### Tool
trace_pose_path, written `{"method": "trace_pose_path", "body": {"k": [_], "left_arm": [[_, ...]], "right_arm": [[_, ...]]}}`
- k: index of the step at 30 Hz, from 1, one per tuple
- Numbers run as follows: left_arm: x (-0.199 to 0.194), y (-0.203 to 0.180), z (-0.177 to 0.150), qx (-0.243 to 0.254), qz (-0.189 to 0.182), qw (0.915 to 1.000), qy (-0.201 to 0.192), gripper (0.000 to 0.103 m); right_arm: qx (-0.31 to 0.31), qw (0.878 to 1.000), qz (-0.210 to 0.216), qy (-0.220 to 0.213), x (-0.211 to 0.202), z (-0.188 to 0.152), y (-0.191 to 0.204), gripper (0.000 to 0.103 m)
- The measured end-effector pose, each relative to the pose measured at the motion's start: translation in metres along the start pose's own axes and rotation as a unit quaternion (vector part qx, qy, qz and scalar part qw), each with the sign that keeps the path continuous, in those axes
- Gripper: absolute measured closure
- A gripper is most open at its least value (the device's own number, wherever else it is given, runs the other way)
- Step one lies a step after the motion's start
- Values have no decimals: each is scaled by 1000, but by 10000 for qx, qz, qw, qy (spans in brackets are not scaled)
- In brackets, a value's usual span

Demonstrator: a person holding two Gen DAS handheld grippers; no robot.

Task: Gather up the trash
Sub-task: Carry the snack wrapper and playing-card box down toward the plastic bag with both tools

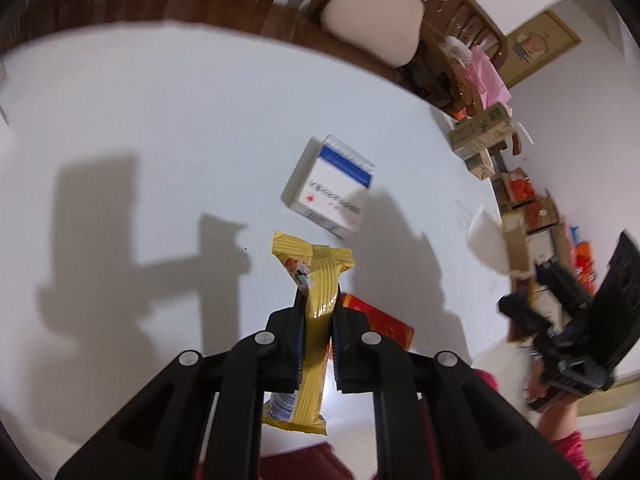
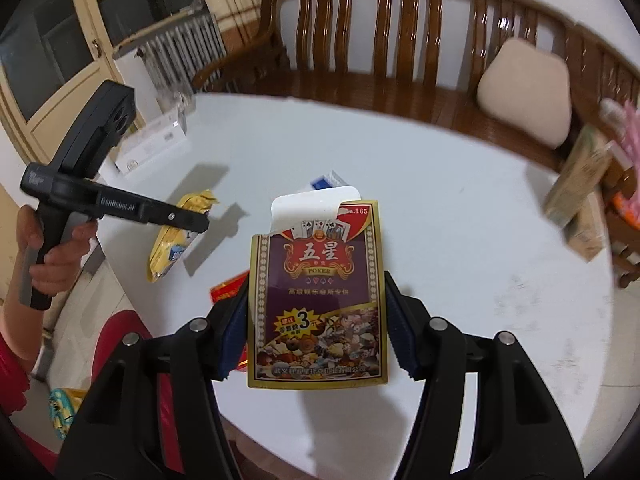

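Note:
My left gripper [image 1: 318, 320] is shut on a yellow snack wrapper [image 1: 320, 268], which hangs lifted above the white round table [image 1: 160, 140]. My right gripper [image 2: 316, 320] is shut on a purple and gold poker card box [image 2: 316, 280] with its white flap open, also held above the table. The left gripper [image 2: 202, 224] with the yellow wrapper [image 2: 172, 244] shows at the left of the right wrist view. In the left wrist view, the right gripper [image 1: 520, 300] appears blurred at the right edge. A white and blue box [image 1: 330, 188] and a red box [image 1: 380, 320] lie on the table.
A wooden bench [image 2: 380, 40] with a cream cushion [image 2: 524, 96] curves behind the table. Green cartons [image 2: 580, 196] stand at the table's right edge, and a long white box [image 2: 152, 144] lies at its left edge. A person's hand [image 2: 60, 256] and red clothing are at lower left.

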State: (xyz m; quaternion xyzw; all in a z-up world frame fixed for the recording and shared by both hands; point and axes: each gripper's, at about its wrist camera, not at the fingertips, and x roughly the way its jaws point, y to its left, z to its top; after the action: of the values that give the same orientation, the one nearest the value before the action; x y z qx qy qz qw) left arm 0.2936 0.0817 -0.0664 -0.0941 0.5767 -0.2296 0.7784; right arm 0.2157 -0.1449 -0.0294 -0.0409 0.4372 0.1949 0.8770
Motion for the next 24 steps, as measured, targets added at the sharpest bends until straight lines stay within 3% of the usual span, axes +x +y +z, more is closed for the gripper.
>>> {"method": "trace_pose_path", "body": {"k": [8,15,24], "left_arm": [[-68,-69,-55,932,792,9886,-873,92],[-72,-104,-97,1207,647,9877,-758,94],[-64,-123,-117,1421,663,9848,-751,94]], "right_arm": [[-319,9973,-218,-626,-77,-20,44,44],[-471,9937,-382,-944,-127,-46,75,44],[-243,9936,-528,-973,-146,-75,66,44]]}}
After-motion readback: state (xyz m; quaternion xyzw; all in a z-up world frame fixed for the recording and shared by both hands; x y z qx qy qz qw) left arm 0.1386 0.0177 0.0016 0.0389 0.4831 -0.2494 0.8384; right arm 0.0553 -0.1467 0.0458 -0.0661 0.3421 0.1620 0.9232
